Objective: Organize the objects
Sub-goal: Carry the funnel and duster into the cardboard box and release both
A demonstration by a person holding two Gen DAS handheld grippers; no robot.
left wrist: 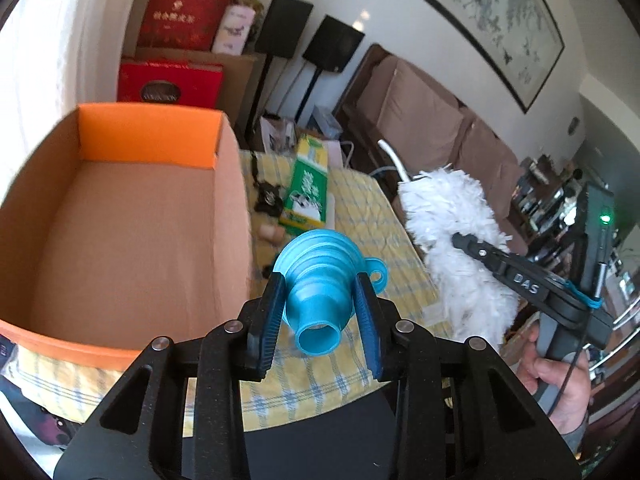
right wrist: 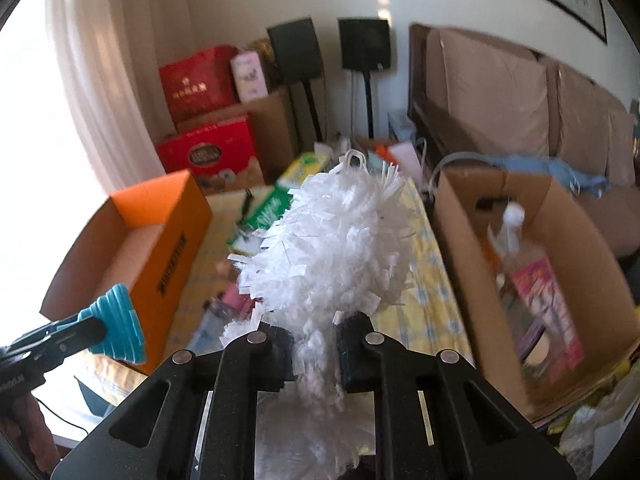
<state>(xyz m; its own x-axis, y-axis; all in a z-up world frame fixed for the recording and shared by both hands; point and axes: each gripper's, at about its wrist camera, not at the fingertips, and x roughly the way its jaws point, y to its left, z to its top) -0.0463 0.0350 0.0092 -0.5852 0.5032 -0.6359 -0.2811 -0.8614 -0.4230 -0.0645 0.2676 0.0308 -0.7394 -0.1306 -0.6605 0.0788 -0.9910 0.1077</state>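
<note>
My left gripper [left wrist: 320,312] is shut on a blue collapsible funnel [left wrist: 320,280], held above the table beside the right wall of the orange box [left wrist: 148,140], which is open and shows nothing inside. The funnel [right wrist: 118,326] and left gripper [right wrist: 102,330] also show at the lower left of the right wrist view, by the orange box [right wrist: 160,248]. My right gripper [right wrist: 316,344] is shut on a white fluffy duster [right wrist: 332,240], held up over the table. The duster [left wrist: 452,236] and right gripper [left wrist: 460,240] show at the right of the left wrist view.
A yellow checked cloth [left wrist: 360,240] covers the table. A green carton [left wrist: 306,188], a black item [left wrist: 268,196] and small things lie on it. A brown cardboard box [right wrist: 568,240] with a spray bottle [right wrist: 516,236] stands at the right. Sofa [left wrist: 424,120], speakers and red boxes [left wrist: 172,80] stand behind.
</note>
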